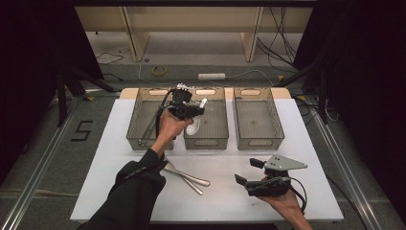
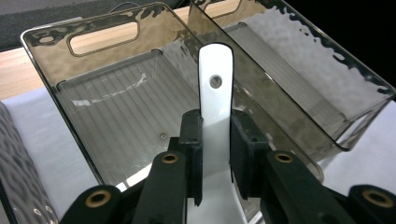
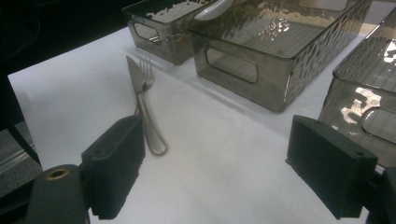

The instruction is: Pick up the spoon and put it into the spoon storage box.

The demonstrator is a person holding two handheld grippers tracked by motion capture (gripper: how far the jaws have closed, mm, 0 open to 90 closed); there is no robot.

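spoon (image 2: 215,107) bowl behind the tongs (image 2: 216,140)

The left claw (image 1: 195,111) is above the middle bin (image 1: 207,120) and holds a white spoon (image 1: 194,125), whose bowl hangs down into that bin. To its left and right stand two other bins (image 1: 143,120) (image 1: 257,120). On the white counter (image 1: 225,191) a knife (image 1: 184,181) and a fork (image 1: 191,177) lie crossed. The right claw (image 1: 249,172) is wide apart near the front edge, with nothing between its jaws.
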